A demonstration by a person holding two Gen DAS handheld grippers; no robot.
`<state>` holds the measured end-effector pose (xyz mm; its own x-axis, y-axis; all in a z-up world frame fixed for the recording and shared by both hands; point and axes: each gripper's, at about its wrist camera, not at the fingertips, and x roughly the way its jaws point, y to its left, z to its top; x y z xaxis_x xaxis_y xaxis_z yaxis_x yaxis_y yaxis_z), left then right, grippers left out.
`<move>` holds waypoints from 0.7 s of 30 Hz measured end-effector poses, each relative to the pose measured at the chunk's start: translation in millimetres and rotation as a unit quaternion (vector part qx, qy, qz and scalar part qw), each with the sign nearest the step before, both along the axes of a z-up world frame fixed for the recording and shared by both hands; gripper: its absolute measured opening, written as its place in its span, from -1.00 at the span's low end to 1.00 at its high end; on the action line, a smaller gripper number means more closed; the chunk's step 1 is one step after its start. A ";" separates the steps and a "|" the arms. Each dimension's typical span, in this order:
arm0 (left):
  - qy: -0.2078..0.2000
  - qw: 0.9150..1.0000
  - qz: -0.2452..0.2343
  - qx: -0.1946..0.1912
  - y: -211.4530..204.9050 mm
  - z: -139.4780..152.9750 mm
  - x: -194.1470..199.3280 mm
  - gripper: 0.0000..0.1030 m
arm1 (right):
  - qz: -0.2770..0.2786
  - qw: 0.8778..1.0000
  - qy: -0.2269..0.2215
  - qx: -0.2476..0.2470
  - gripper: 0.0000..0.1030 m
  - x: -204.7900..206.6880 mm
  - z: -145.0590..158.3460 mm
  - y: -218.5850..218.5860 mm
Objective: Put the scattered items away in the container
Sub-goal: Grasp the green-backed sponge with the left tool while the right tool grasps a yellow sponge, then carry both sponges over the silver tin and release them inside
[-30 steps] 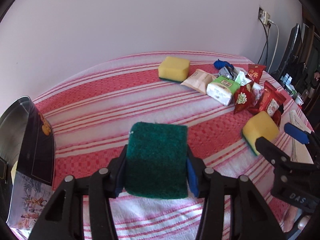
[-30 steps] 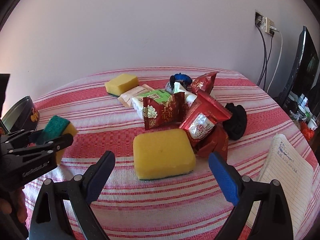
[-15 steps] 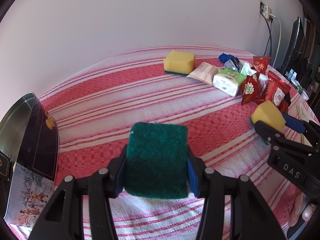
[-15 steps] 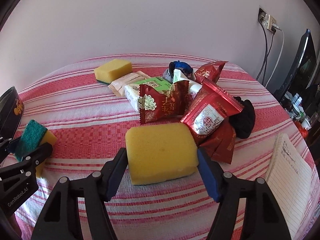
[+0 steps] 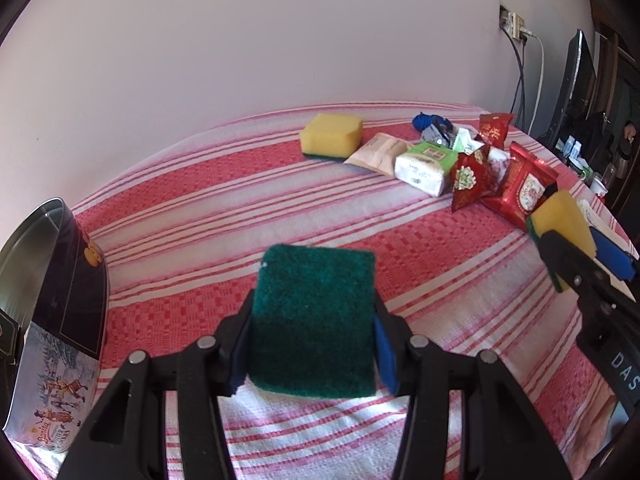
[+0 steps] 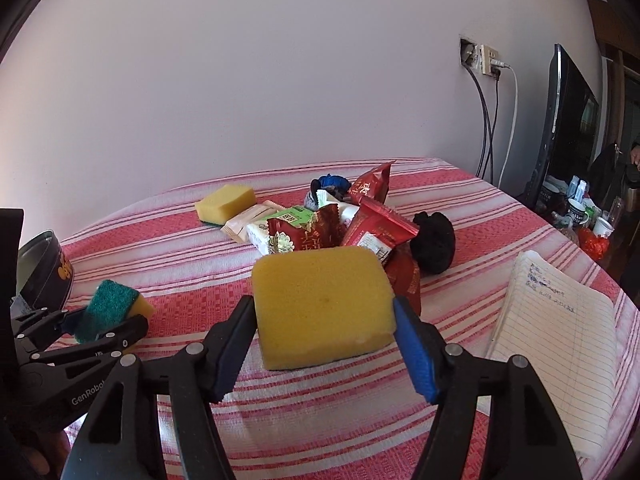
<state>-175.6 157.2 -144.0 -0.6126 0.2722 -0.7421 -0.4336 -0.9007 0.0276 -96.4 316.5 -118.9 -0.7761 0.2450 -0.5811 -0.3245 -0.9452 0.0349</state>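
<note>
Lifted sponge lies crosswise, level.

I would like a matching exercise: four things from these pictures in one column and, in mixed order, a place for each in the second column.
1. green-faced sponge
2. yellow-faced sponge
3. round tin
4. lined notebook

A. at the cloth's left edge
B. in the right gripper
C. flat on the cloth, far right
D. in the left gripper

Pairs: 1-D, 2-B, 3-A, 4-C
</note>
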 end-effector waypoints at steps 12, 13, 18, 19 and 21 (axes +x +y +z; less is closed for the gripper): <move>0.011 1.000 -0.020 0.015 -27.7 24.8 60.9 -0.03 | -0.001 0.999 -0.023 -0.037 0.36 40.2 -7.8 -5.8; 0.013 1.000 -0.019 0.015 -33.0 26.9 67.6 -0.03 | 0.004 0.999 -0.025 -0.037 0.36 43.4 -7.7 -10.3; 0.025 0.999 0.003 0.025 -70.0 38.8 92.8 -0.02 | 0.040 0.998 -0.031 -0.037 0.36 57.2 -4.2 -40.6; 0.029 0.999 0.012 0.024 -78.9 40.9 96.6 -0.02 | 0.049 0.998 -0.030 -0.035 0.36 59.2 -2.1 -49.4; 0.039 0.999 0.029 0.023 -100.4 45.6 104.2 -0.02 | 0.072 0.997 -0.026 -0.029 0.36 61.7 3.0 -68.9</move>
<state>-71.3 56.7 -98.4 -0.6835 0.2678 -0.6791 -0.3796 -0.9250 0.0173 -34.7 247.6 -115.9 -0.7693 0.0983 -0.6312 -0.1888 -0.9789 0.0776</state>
